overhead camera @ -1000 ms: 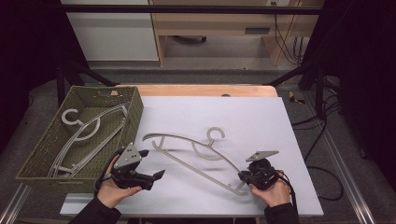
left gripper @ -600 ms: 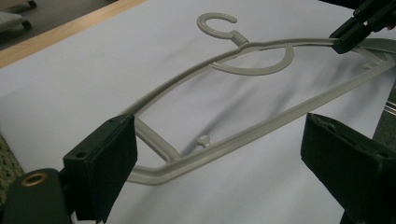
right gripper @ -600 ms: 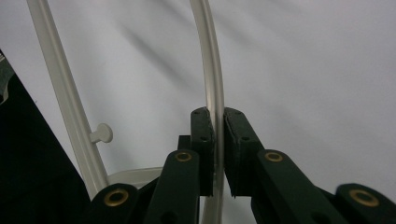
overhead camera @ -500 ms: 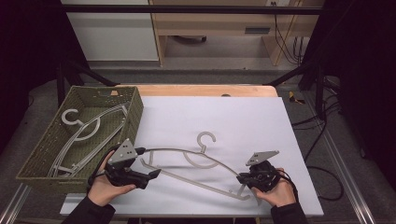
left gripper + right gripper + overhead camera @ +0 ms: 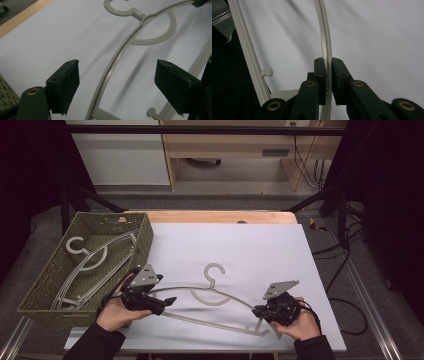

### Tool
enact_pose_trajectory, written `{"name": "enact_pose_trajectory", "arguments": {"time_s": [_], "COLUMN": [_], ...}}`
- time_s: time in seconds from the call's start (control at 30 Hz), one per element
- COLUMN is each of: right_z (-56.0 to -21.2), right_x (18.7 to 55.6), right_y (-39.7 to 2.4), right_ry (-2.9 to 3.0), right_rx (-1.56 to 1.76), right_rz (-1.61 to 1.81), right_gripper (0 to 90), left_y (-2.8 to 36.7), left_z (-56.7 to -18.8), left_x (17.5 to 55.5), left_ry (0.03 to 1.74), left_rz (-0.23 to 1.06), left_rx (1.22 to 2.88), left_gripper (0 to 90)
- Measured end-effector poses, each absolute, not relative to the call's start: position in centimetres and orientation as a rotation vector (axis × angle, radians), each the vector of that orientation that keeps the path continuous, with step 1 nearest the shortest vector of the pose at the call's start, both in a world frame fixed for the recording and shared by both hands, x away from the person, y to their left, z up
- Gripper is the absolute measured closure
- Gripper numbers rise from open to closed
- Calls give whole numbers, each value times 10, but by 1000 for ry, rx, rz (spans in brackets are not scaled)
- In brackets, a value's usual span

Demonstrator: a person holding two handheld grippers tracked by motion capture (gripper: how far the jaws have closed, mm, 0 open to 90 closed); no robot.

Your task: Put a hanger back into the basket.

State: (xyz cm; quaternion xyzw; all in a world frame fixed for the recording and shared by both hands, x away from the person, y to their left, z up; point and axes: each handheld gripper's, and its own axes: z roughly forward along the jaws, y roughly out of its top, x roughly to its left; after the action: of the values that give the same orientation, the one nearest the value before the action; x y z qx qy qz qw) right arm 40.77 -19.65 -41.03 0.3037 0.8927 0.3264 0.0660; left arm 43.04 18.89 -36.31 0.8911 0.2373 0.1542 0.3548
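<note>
The hanger (image 5: 215,302) lies lengthwise left to right, its right end clamped in the right claw (image 5: 261,311), its left arm passing untouched between the closing pads of the open left claw (image 5: 167,301).

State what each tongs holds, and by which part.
Right tongs grip the hanger by its curved shoulder arm; left tongs straddle its other arm, open, just closing.

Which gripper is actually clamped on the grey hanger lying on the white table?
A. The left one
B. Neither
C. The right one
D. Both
C: the right gripper has its pads pressed onto the hanger arm, while the left gripper stands wide open with the arm passing loose between its jaws.
</note>
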Motion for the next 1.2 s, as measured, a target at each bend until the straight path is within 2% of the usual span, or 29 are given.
{"name": "enact_pose_trajectory", "arguments": {"time_s": [0.1,0.3,0.57,0.83,1.2], "right_z": [-411,-412,-413,-415,-415], "right_x": [406,405,404,405,409], "right_y": [-195,-194,-193,-192,-201], "right_ry": [2702,2724,2730,2740,2676], "right_rx": [899,869,835,805,881], "right_rz": [986,976,968,967,977], "right_gripper": [834,834,833,825,774], "left_y": [181,167,163,166,167], "left_z": [-370,-385,-396,-399,-398], "left_x": [437,446,447,439,416], "left_ry": [588,557,576,524,463], "left_rz": [398,349,311,286,292], "left_rx": [2376,2523,2597,2617,2553], "left_gripper": [276,494,735,774,817]}}
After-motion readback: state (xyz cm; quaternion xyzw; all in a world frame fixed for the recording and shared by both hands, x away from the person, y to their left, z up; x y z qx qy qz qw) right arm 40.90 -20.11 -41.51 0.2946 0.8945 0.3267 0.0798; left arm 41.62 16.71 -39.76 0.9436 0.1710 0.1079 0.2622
